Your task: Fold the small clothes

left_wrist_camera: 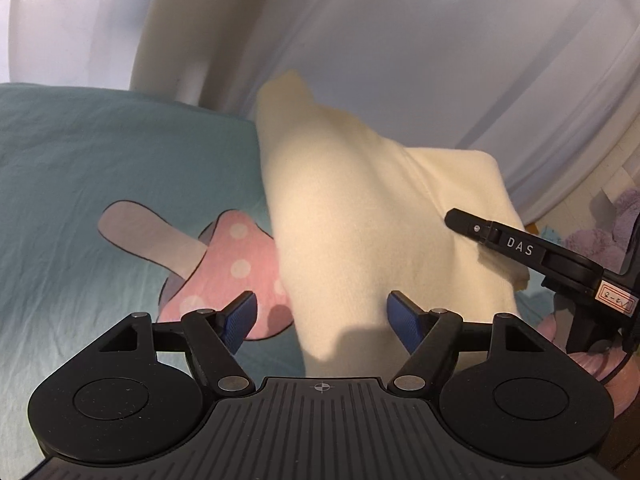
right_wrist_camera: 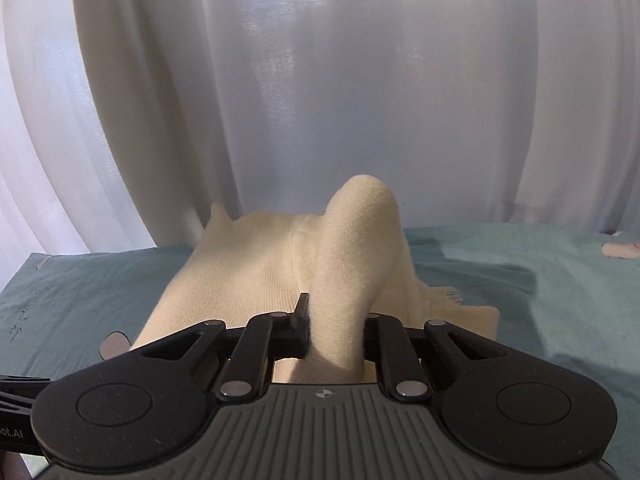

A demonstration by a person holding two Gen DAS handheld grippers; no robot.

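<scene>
Over the teal bed sheet (right_wrist_camera: 520,300), my right claw (right_wrist_camera: 334,328) pinches a raised fold of the cream garment (right_wrist_camera: 240,272); my left claw (left_wrist_camera: 320,316) gapes around its hem, ungripped. Pulling one-handed could drag it crooked.

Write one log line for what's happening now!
right gripper: shut on cream cloth | left gripper: open, cloth between fingers | cloth: lifted over teal sheet

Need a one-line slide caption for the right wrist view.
Right tool shut on a raised fold of the cream knit garment over a teal sheet.
</scene>
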